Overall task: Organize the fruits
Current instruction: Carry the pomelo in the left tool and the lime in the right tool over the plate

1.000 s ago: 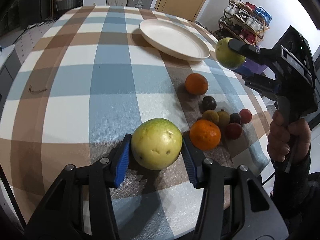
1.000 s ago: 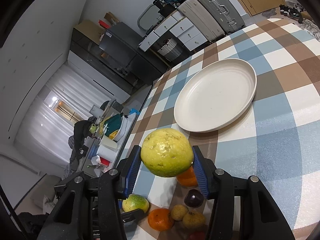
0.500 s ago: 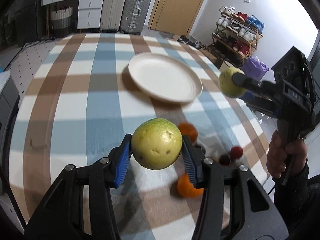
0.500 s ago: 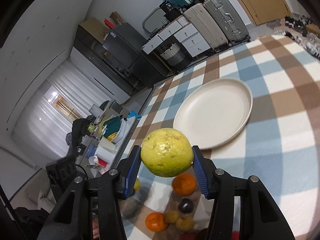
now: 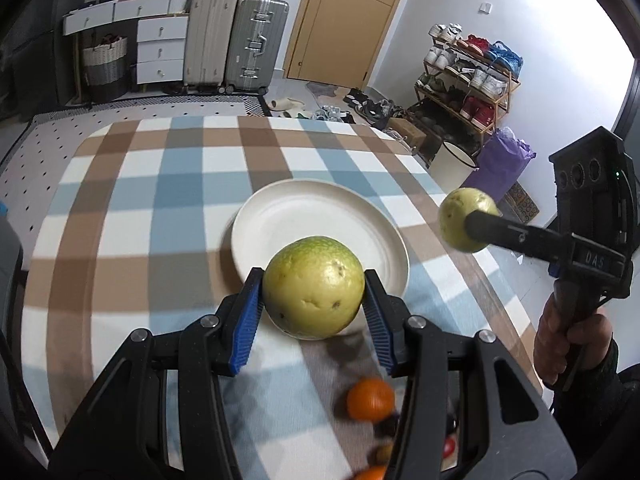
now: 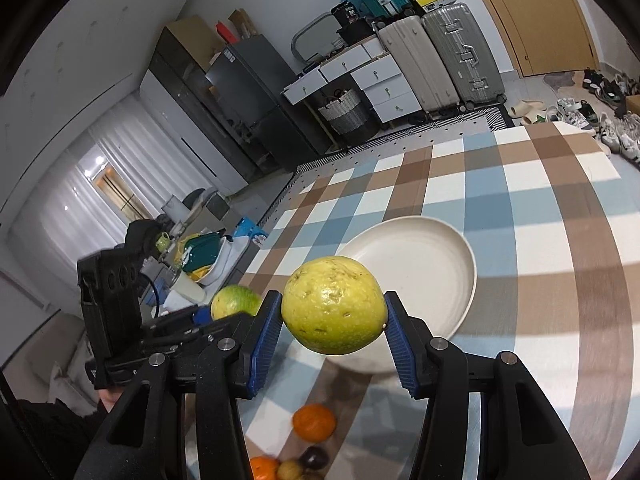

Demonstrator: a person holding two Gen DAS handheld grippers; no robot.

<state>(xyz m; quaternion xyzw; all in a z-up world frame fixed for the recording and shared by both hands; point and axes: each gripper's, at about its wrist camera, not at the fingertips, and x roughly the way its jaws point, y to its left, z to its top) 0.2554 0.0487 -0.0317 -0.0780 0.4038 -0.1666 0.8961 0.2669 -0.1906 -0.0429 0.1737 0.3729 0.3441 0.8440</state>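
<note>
My left gripper [image 5: 314, 294] is shut on a yellow-green guava [image 5: 314, 286], held in the air above the near edge of the white plate [image 5: 304, 216]. My right gripper [image 6: 333, 320] is shut on a second, yellower guava [image 6: 334, 304], also in the air beside the plate [image 6: 424, 256]. Each gripper shows in the other's view: the right one with its guava [image 5: 464, 220] is right of the plate, the left one's guava [image 6: 234, 302] is at the left. Oranges [image 5: 370, 398] [image 6: 314, 422] and small dark fruits [image 6: 314, 458] lie on the checked tablecloth below.
The checked tablecloth [image 5: 132, 216] covers the table, with the floor beyond its far edge. Suitcases [image 5: 256, 44], a drawer unit [image 5: 160, 56] and a shoe rack [image 5: 468, 76] stand far behind. A cluttered counter [image 6: 192, 252] is left of the table.
Both grippers have risen from the table with their guavas and moved toward the plate. The loose fruits have dropped to the bottom of both views.
</note>
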